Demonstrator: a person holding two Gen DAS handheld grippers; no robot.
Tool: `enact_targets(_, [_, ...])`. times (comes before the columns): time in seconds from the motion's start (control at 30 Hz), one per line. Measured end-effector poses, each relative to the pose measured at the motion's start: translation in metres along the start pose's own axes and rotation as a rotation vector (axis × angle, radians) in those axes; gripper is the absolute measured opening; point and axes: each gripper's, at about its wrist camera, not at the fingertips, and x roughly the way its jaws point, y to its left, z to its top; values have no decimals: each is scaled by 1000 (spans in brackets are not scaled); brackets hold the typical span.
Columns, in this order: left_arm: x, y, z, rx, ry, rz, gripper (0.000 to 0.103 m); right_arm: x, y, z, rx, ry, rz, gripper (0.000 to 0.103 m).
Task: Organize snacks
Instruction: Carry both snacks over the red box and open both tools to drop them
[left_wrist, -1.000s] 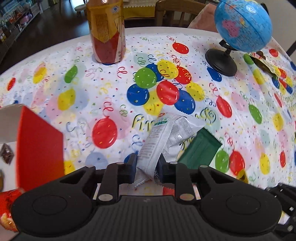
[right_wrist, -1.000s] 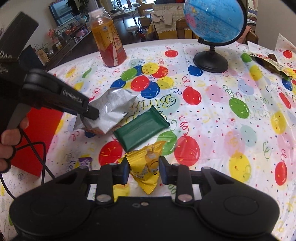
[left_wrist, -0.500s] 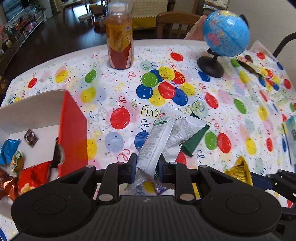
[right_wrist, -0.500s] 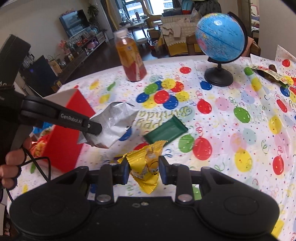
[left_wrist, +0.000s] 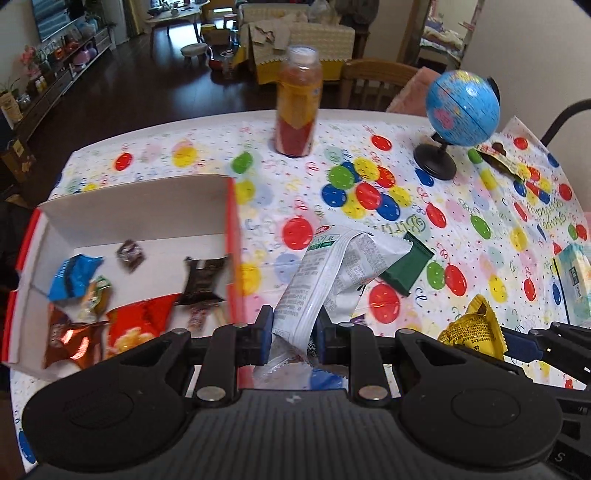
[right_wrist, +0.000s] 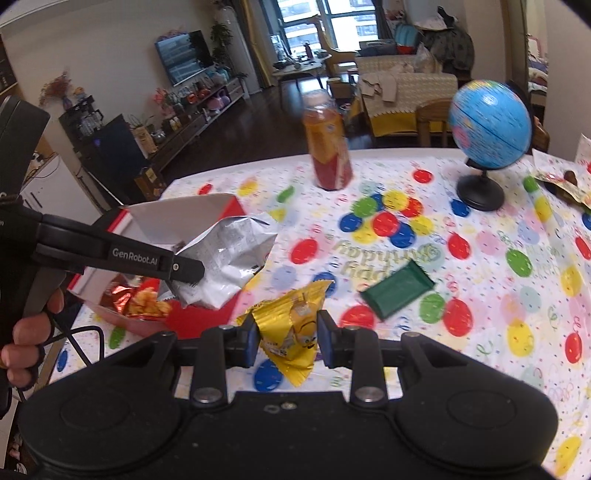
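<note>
Several snacks already lie in the red box (left_wrist: 231, 236). The left gripper (left_wrist: 293, 332) pinches a silver packet (left_wrist: 325, 266) beside it, the right gripper (right_wrist: 286, 341) clamps a yellow packet (right_wrist: 291, 325) (both aloft); a green bar (right_wrist: 397, 288) waits on the counter (right_wrist: 517, 295).

Both wrist views look steeply down, near the shared balloon tablecloth (left_wrist: 461, 229).
</note>
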Motion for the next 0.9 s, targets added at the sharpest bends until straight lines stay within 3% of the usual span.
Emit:
enact_targets(0.4, [-31, 78, -11, -55, -47, 16, 22, 16, 79, 16, -81, -9, 38, 30])
enact_targets(0.9, [-39, 180, -19, -131, -52, 52, 22, 69, 159, 35, -139, 28, 37, 30])
